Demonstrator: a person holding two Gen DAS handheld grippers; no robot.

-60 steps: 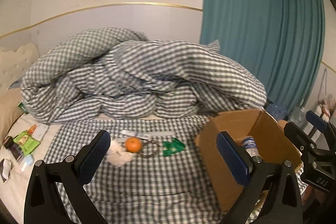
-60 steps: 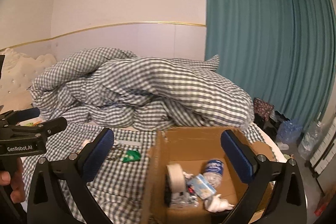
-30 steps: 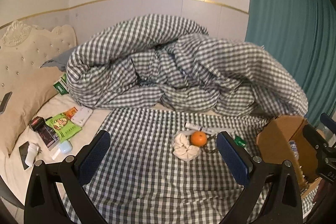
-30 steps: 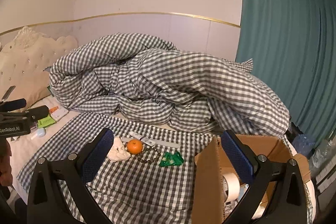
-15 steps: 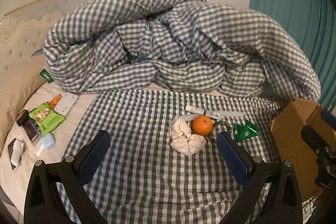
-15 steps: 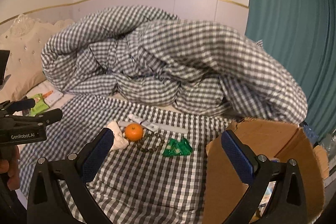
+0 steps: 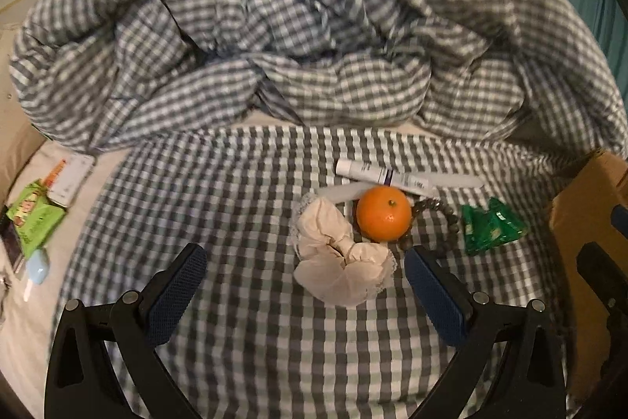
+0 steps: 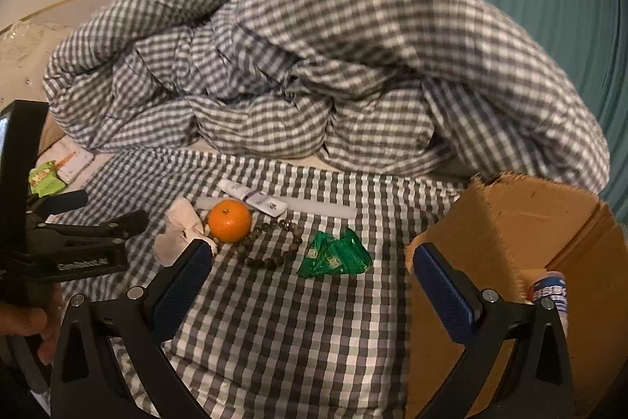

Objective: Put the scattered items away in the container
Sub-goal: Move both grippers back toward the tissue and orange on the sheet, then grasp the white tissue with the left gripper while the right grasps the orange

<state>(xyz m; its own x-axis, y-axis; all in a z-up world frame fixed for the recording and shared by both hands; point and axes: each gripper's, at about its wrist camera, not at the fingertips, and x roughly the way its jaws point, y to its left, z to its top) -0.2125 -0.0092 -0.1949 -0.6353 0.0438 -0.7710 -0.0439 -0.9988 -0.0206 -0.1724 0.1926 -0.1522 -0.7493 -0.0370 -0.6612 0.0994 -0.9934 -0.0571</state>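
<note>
On the checked cloth lie a cream scrunchie [image 7: 339,258] [image 8: 178,230], an orange [image 7: 384,213] [image 8: 229,220], a white tube [image 7: 376,175] [image 8: 253,199], a bead bracelet [image 7: 431,218] [image 8: 272,242] and a green packet [image 7: 490,224] [image 8: 333,254]. My left gripper [image 7: 302,295] [image 8: 78,207] is open, low over the cloth, with the scrunchie just ahead between its fingers. My right gripper [image 8: 310,287] is open and empty, short of the green packet. The cardboard box [image 7: 585,207] [image 8: 522,222] stands at the right with a small bottle [image 8: 549,291] inside.
A bunched checked duvet [image 7: 298,26] [image 8: 314,65] fills the back of the bed. Green snack packs [image 7: 33,222] [image 8: 45,179], a white card and small items lie at the far left. Teal curtain [image 8: 549,6] hangs at right. A hand [image 8: 27,321] holds the left gripper.
Both grippers have swung left from the box and dropped toward the scattered items. The left gripper has closed in on the scrunchie and orange; the box has slid to the right edge.
</note>
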